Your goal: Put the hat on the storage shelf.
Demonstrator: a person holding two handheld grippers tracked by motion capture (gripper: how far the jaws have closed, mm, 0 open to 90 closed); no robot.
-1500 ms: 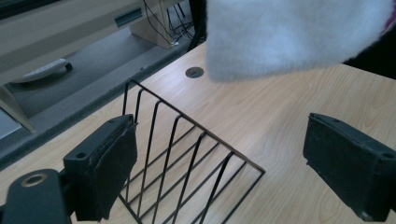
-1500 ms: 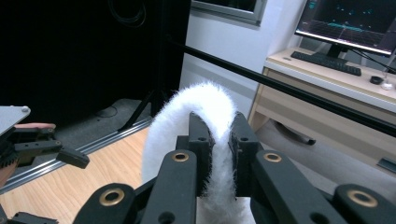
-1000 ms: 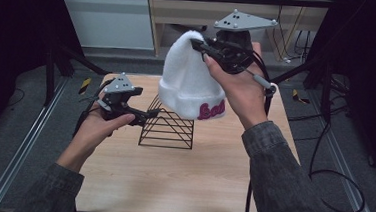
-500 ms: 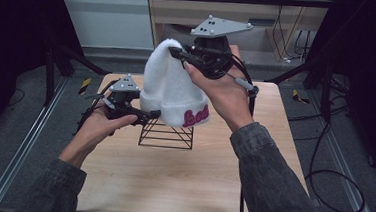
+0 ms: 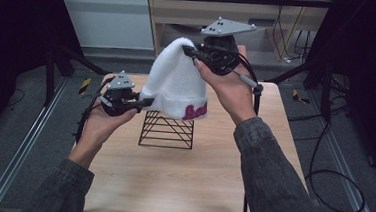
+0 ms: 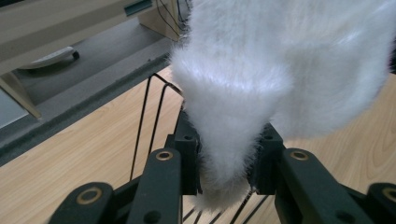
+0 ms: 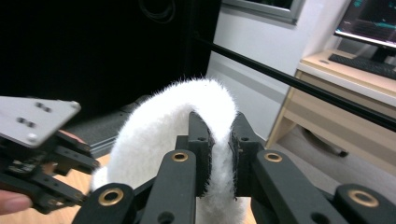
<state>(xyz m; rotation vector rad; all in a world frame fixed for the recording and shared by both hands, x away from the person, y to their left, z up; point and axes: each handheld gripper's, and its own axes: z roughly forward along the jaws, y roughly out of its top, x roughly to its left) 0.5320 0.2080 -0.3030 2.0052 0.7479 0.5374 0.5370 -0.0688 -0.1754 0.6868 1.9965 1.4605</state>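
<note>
White fluffy knit beanie with pink lettering on its folded cuff held up in the air over the middle of the light wooden table, just above the black wire rack. Crown pinched at the top by the right tool, jaws clenched on a fold of the white fabric; same grip seen in the right gripper view, beanie squeezed between the right tool pads. Cuff edge at lower left caught by the left tool, jaws just closed, now clamped on the fluffy rim; in the left gripper view, beanie hanging down into the left tool with a tuft of cuff pressed between the pads. Long axis roughly upright, slightly tilted: crown up and toward the far right, opening facing down toward the rack. Lettered side of cuff facing the camera at lower right. Cuff bottom close over the rack top; touching or not, cannot tell. Rack standing on the table, wire slats slanted, nothing seen inside it; rack wires visible behind the left tool. Left hand below and left of beanie, right hand just right of it.
</note>
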